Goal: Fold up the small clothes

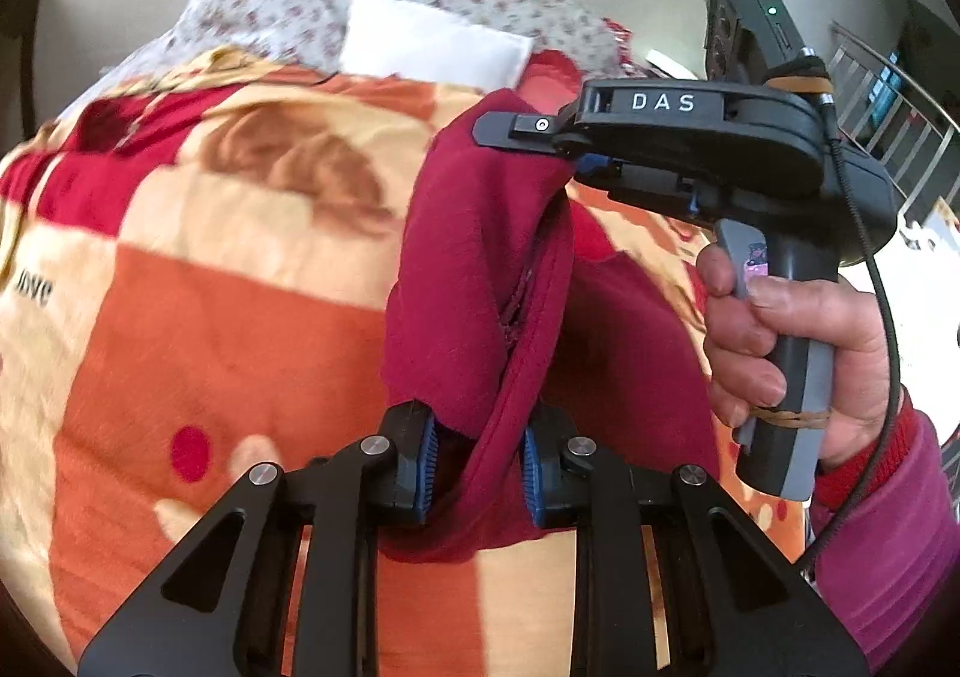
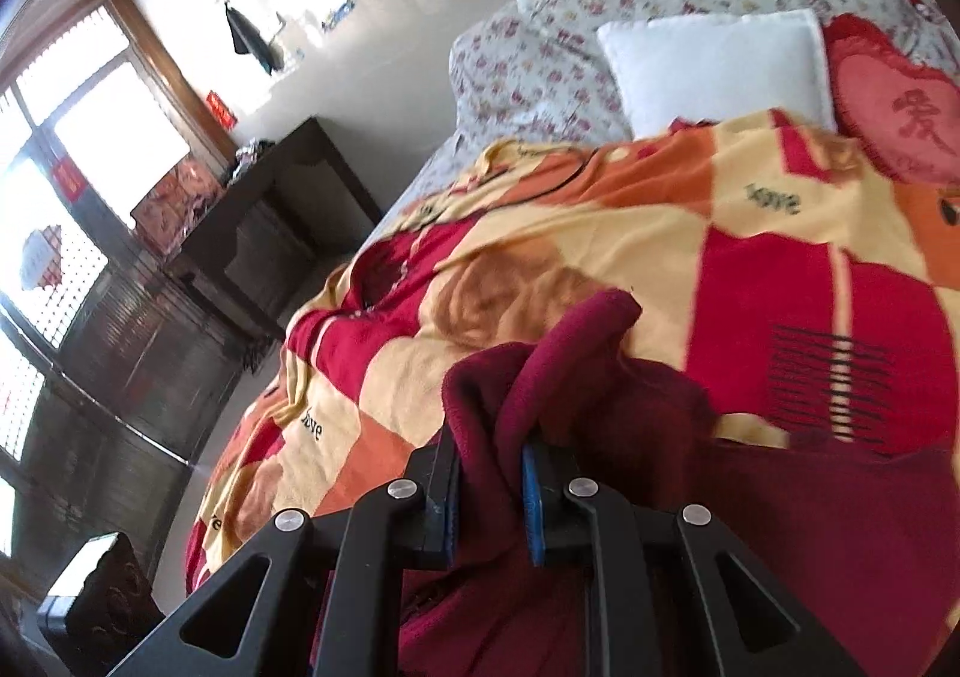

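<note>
A dark red fleece garment point(image 1: 468, 257) hangs stretched between both grippers above the bed. In the left wrist view my left gripper point(image 1: 480, 449) is shut on its lower edge, the blue pads pinching a fold. Higher and to the right, my right gripper point(image 1: 540, 137) clamps another part of the cloth, with a person's hand point(image 1: 780, 347) around its handle. The right wrist view shows the right gripper point(image 2: 489, 467) shut on a bunched fold of the garment point(image 2: 576, 341), whose remaining cloth drapes down to the lower right.
An orange, red and yellow patterned blanket point(image 1: 210, 317) covers the bed point(image 2: 660, 221). At the head lie a white pillow point(image 2: 720, 65), a floral quilt point(image 2: 540, 59) and a red heart cushion point(image 2: 894, 107). A dark wooden cabinet point(image 2: 282, 209) stands left of the bed by the window.
</note>
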`<state>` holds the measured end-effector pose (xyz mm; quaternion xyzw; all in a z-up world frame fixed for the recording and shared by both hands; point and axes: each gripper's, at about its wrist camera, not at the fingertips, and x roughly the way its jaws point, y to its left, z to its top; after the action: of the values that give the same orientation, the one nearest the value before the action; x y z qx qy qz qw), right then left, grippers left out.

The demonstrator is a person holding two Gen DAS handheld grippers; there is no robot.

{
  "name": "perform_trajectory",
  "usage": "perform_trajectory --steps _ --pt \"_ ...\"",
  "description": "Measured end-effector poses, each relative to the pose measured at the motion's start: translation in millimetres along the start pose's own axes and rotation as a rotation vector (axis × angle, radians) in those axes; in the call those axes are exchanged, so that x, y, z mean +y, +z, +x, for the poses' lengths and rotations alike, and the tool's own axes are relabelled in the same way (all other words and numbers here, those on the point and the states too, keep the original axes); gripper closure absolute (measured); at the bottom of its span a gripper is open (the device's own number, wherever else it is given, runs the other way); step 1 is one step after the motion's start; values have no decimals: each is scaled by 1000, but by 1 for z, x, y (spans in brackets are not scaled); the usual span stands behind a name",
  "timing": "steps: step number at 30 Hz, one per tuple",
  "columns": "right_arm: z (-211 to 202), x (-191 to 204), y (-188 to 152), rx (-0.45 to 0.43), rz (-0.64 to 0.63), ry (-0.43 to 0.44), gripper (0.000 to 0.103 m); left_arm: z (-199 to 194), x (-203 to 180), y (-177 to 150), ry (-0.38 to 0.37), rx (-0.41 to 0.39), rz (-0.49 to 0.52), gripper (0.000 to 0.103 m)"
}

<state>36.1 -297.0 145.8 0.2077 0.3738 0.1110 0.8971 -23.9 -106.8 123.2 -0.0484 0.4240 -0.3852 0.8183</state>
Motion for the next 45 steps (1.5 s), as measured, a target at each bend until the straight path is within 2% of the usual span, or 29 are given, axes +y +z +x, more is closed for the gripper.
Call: perform_trajectory --steps 7,13,17,22,24,25,26,27,28,30,32,35,37,39,40,43,45 --pt "-71 -50 -8 -84 37 -35 88 12 -76 6 -50 12 137 81" --pt "-114 -103 -28 -114 94 -81 89 54 -136 -7 -92 75 215 81" --pt "-123 -134 -45 -102 119 -144 89 83 -159 -24 -99 129 216 81" --pt "-109 -175 -71 -43 167 -247 89 109 -171 -41 -86 191 228 80" --pt "-106 -188 -80 -39 201 -241 89 110 -174 -45 -81 214 242 77" --pt "-107 -194 -84 -42 227 -227 89 106 -175 -46 -88 228 250 72" --pt "-109 -198 -87 -41 240 -226 89 100 -177 -46 -120 255 257 67" --pt "-113 -199 -89 -41 246 -235 89 93 -177 -46 -150 276 261 66" --pt "-119 -199 -90 -46 247 -263 89 83 -177 -46 -165 283 275 61" --pt "-136 -195 -93 -59 243 -317 87 62 -173 -47 -162 253 316 57" --pt "-158 -181 -96 -100 229 -267 87 40 -164 -44 -107 195 364 57" --pt "-174 -141 -100 -128 129 -202 86 29 -143 -39 13 145 386 57" --pt "-169 -114 -102 -123 70 -153 86 38 -125 -33 72 146 343 57" --pt "-156 -98 -108 -85 41 -99 86 50 -110 -30 88 160 282 57" --pt "-144 -92 -114 -51 19 -108 86 54 -107 -31 97 164 265 57" --pt "-123 -97 -137 19 7 -250 86 81 -96 -36 110 210 203 57" --pt "-119 -109 -153 30 1 -319 88 91 -97 -44 105 236 184 57"
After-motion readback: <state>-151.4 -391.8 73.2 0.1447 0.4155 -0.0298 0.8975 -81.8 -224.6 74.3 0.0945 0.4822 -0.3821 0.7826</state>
